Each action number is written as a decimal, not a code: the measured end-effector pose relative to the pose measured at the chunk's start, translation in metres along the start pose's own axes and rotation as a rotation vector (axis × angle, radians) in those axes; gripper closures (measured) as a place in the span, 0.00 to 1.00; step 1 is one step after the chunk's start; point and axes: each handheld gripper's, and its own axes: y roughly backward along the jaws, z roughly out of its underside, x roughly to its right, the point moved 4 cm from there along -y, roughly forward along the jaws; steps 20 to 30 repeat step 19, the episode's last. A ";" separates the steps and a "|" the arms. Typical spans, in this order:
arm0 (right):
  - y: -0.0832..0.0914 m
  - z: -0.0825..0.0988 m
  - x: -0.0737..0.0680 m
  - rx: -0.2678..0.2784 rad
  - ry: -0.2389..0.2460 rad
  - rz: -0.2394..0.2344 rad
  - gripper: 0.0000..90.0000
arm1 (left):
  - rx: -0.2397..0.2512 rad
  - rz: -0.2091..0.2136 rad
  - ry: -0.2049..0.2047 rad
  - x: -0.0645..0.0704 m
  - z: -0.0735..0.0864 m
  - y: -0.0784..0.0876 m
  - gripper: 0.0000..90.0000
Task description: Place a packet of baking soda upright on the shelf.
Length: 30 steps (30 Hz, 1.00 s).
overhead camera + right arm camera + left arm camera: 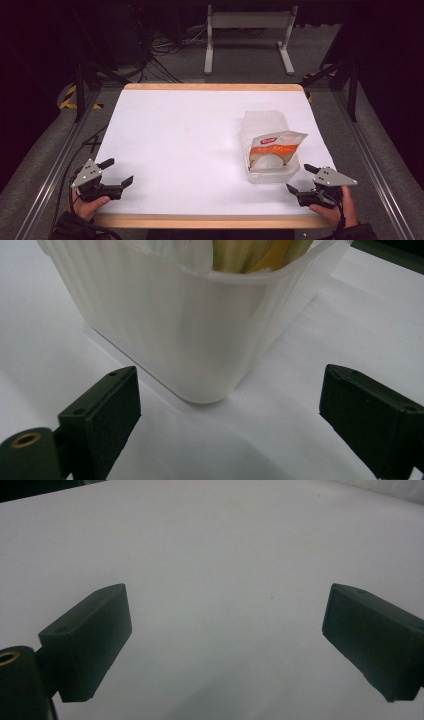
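Nearest the lens, at the bottom edge of the high view: two hands, each holding a gripper at the near corners of the white table (190, 135). Left gripper (120, 172) released, jaws spread wide over bare tabletop, nothing between them. Right gripper (298, 179) likewise released, jaws wide apart, holding nothing.

Translucent plastic tub (267, 172) on the right half of the table, long axis running away from the person, near end just ahead and slightly left of the right gripper. Inside, leaning up out of the rim, an orange-and-white food packet (274, 146); contents hard to make out.

From the right gripper view, rounded near corner of the tub (200, 340) squarely between the open jaws, close but apart from them. Right hand (332, 212) plainly the nearer one; left hand (87, 207) well apart, across the table. Probably a reach forward and a little left for the right side.
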 end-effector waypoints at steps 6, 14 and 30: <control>0.000 0.000 0.000 0.000 -0.004 0.002 0.11 | 0.001 0.003 -0.002 0.000 0.000 -0.001 0.07; 0.002 0.002 0.001 -0.002 -0.012 0.009 0.11 | -0.003 0.015 -0.008 0.000 -0.001 -0.004 0.07; 0.003 0.002 0.002 0.000 -0.016 0.011 0.11 | -0.002 0.010 -0.009 0.000 -0.002 -0.005 0.07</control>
